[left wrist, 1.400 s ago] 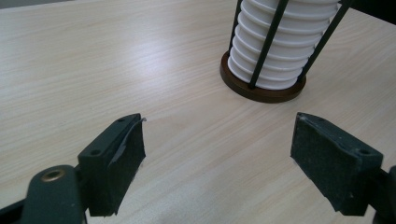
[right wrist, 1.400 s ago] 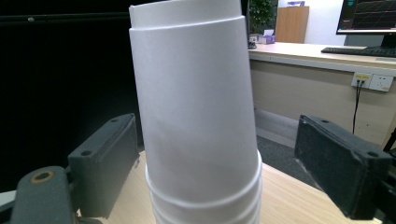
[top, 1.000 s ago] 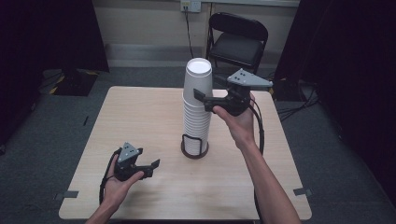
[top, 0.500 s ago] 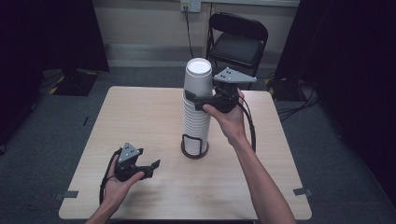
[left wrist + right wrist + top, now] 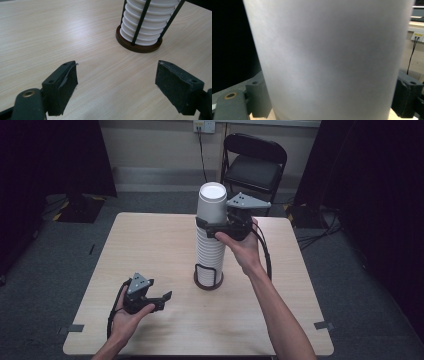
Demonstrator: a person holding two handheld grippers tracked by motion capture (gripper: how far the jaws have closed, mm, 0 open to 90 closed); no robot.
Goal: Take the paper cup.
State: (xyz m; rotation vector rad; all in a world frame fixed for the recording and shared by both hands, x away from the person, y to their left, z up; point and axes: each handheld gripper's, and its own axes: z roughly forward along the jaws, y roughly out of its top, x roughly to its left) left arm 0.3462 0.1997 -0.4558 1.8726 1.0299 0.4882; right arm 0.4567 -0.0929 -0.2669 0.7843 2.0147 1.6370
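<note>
Your right gripper (image 5: 212, 226) is up at the top of the stack, its two jaws set either side of the top cup (image 5: 212, 202). In the right gripper view that white paper cup (image 5: 329, 60) sits between the jaws with its wall meeting both pads, so you are grasping it. The cup is upside down, base uppermost, and it caps the stack of white cups (image 5: 209, 251) standing in a round cup holder (image 5: 208, 280) near the middle of the table (image 5: 150, 245).

Your left gripper (image 5: 162, 299) rests low over the near left part of the table, jaws spread wide with nothing between them. In the left gripper view its pads (image 5: 62, 87) hang above bare wood, and the holder's brown base (image 5: 138, 46) with black wire uprights lies ahead, well apart from the jaws.

The table has a pale wood-grain top, matte and bare apart from the holder. It stands on grey carpet. Behind it are a light wall with an outlet (image 5: 204, 126), dark curtains at both sides, and cables on the floor to the right.

Count: two grippers, one cup holder, one stack of cups (too many nested rims to number), one black folding chair (image 5: 254, 162).
</note>
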